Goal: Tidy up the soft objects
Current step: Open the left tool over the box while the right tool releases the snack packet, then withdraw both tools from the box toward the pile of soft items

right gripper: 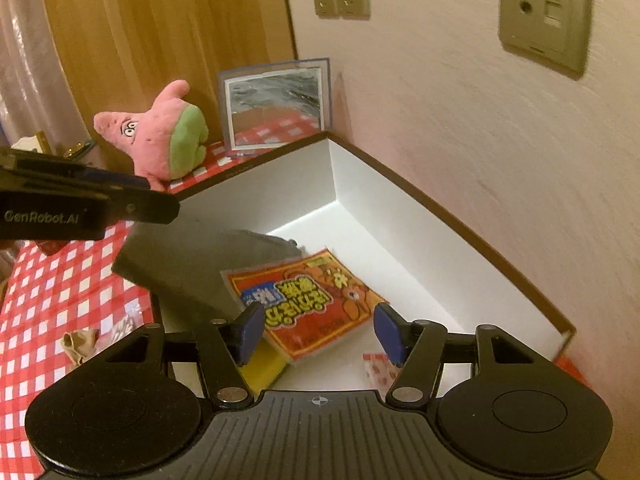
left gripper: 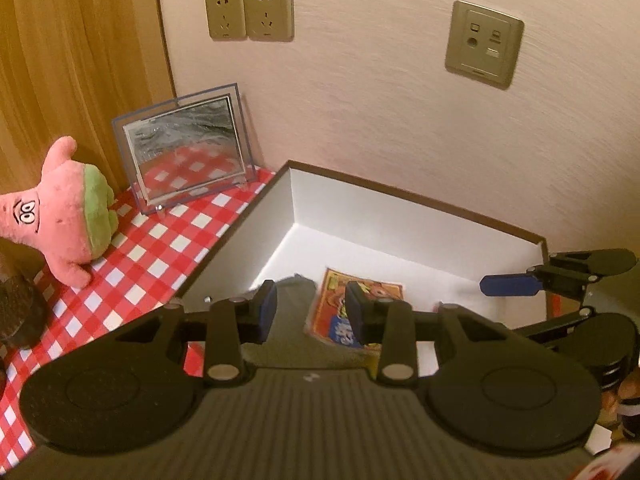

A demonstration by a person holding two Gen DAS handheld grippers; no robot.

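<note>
Hovering over the white box point(right gripper: 400, 216) at the bench's back corner by the wall, my right claw point(right gripper: 316, 330) stands wide apart with nothing between its pads; the red packet point(right gripper: 304, 304) lies on the box floor just beneath it. My left claw point(left gripper: 310, 312) is partly open and empty. The pink star plush point(left gripper: 60, 216) sits on the checked cloth point(left gripper: 152, 256) near the bench's back edge.
</note>
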